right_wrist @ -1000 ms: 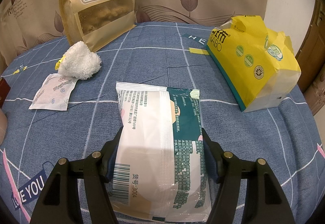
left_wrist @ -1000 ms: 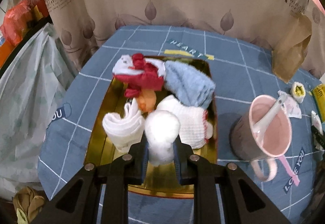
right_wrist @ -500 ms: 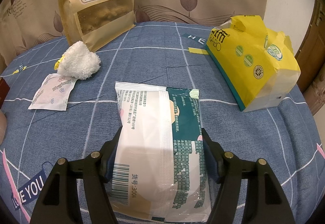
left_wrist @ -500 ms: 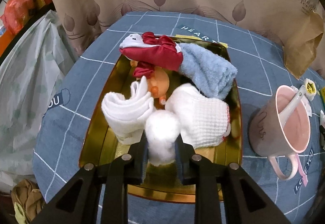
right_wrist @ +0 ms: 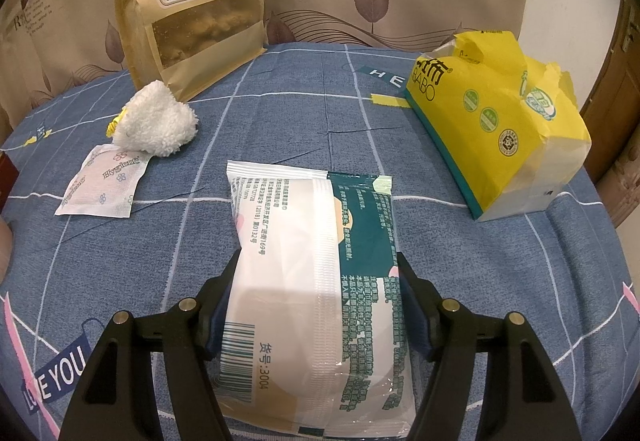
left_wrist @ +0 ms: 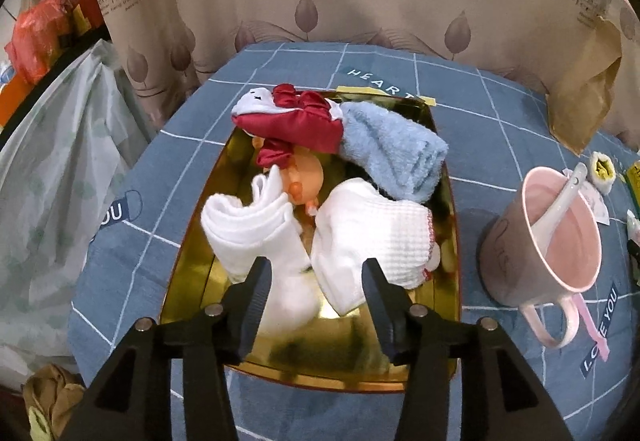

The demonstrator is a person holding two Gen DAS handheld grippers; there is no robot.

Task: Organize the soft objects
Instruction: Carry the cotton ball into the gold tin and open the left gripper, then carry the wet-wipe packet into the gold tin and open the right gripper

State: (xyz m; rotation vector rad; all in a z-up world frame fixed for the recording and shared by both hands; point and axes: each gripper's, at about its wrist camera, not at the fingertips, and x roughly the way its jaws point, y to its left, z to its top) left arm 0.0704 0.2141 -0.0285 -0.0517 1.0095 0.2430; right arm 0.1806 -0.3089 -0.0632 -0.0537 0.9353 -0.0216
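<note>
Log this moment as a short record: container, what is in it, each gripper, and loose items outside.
container: gold metal tray on blue checked cloth
contents: red and white plush toy, light blue rolled towel, white knit sock, white folded cloth, white fluffy roll
left gripper: jaws just opened; fluffy roll lies between them, released
right gripper: shut on white and green plastic packet
outside: pink mug with spoon, fluffy white mitt, yellow tissue pack
</note>
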